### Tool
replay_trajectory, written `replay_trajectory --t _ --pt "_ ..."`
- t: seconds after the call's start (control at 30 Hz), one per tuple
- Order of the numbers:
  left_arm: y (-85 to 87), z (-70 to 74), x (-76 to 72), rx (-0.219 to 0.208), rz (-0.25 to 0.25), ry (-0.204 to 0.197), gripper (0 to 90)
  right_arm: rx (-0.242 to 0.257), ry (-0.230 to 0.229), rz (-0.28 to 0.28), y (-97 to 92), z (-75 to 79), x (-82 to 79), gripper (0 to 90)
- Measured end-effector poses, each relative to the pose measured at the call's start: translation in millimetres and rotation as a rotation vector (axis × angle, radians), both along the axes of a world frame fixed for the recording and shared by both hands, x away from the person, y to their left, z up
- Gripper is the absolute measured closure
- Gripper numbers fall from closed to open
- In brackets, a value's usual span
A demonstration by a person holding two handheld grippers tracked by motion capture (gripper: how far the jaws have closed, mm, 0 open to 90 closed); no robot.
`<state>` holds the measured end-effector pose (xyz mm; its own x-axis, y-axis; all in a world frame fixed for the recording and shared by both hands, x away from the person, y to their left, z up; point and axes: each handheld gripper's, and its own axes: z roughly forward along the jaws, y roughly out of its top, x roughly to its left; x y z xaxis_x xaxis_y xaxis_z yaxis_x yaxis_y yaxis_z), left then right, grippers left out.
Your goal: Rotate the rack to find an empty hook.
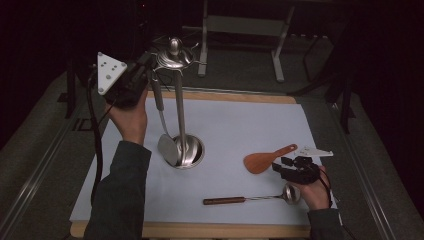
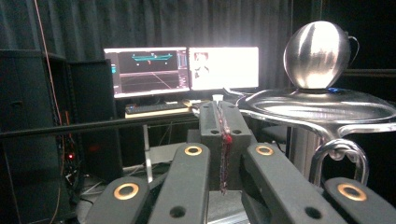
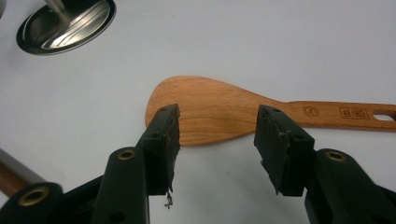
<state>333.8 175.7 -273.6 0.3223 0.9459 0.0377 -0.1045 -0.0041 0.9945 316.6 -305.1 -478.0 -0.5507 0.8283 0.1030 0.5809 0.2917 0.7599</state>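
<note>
A steel spatula (image 1: 165,135) hangs beside the tall utensil stand (image 1: 180,115), far left on the table. My left gripper (image 1: 142,75), jaws pressed together, is raised at the stand's top hooks, seemingly pinching the spatula's hanging loop. Near right, my right gripper (image 3: 217,140) hovers wide open over the wooden rice paddle (image 3: 219,109), ready to take it.

I see the white mat (image 1: 235,125) lit from above, dark surroundings, glaring monitors (image 2: 182,70), and soft focus throughout.
</note>
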Motion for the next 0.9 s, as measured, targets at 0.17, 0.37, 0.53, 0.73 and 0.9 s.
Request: replay_trajectory --t 0.17,0.37,0.53,0.73,0.9 --pt "1.2 -0.8 -1.1 -0.005 0.001 -0.002 89.9 0.002 -0.001 0.000 -0.8 0.2 -0.1 50.0" --pt "2.3 -2.6 -4.4 0.004 -0.001 -0.005 89.9 0.000 0.002 0.000 -0.6 -0.4 0.3 50.0" --pt "2.8 -2.0 -12.0 0.010 -0.011 -0.024 89.9 -0.001 0.004 0.000 -0.4 -0.8 0.4 49.9" --pt "4.3 -1.7 -18.3 0.015 -0.022 -0.027 89.8 -0.003 0.004 0.004 -0.2 -1.0 0.4 50.0" --pt "4.5 -8.4 -20.8 0.041 -0.049 0.006 89.7 -0.009 0.006 0.009 -0.1 -1.2 0.6 49.9"
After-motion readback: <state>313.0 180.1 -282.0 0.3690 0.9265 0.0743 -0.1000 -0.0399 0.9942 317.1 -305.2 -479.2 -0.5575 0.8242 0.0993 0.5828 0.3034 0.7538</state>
